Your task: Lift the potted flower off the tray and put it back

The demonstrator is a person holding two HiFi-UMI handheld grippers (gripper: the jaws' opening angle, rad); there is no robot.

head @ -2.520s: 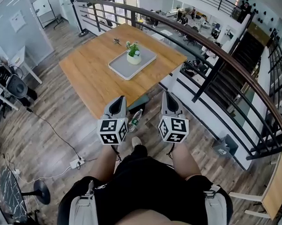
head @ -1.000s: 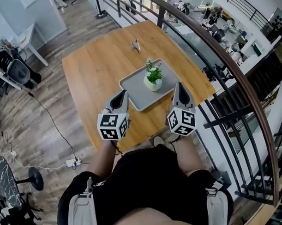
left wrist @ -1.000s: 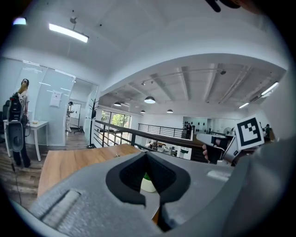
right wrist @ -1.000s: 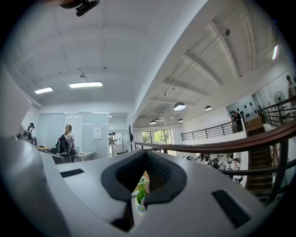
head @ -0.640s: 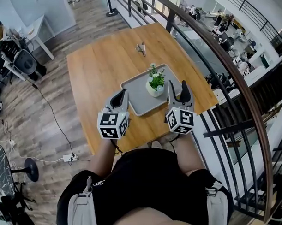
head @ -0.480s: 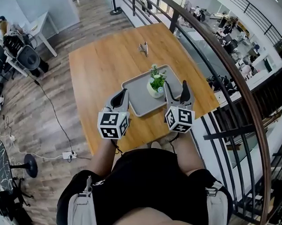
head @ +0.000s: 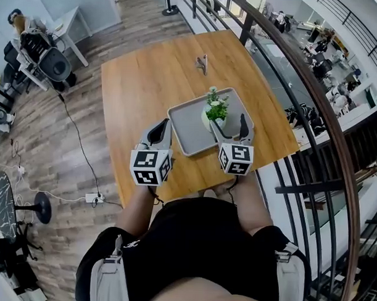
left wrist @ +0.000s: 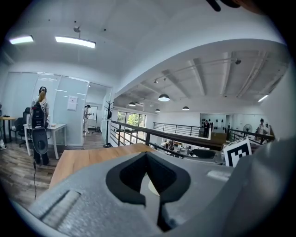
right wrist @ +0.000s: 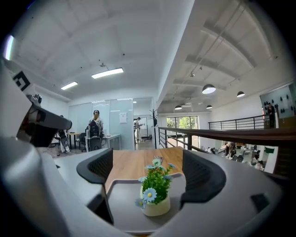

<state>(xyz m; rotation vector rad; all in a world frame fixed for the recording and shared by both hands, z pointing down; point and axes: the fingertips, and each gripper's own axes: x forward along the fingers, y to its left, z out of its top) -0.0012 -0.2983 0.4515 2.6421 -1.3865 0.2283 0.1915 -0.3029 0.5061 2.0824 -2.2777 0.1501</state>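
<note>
Desk (head: 138, 83): wooden, spreads out ahead of both grippers. Carries 1 tray and 1 small grey object.

Tray (head: 188, 125): grey, rimmed, lies flat on the desk. Its near edge passes under the right gripper's tips, and it sits ahead and to the right of the left gripper.

Right gripper (head: 227, 121): released, jaws opening, nothing pressed between the pads. It is aimed across the tray, roughly level. In the right gripper view the 2 jaws frame the pot with a clear gap on each side.

Left gripper (head: 158, 128): clenched on nothing, jaws together. Held over the desk's near part just off the tray's left corner, taking no part.

Potted flower (right wrist: 155, 196): pale pot, green leaves, small blue blooms. Stands upright on the tray floor just ahead of the right gripper's tips, apart from both pads, toward its left jaw in the head view.

Small grey object (head: 202, 63): on bare desk well beyond the tray, far ahead of both grippers. Too small to identify.

Progress, as judged: 0 of 2 steps done. Pot not yet gripped, not yet lifted. This looks like the approach to the first grasp. Left to do: bring the jaws around the pot body below the foliage, close, raise it clear of the tray rim, then set it back down on the tray and let go.
</note>
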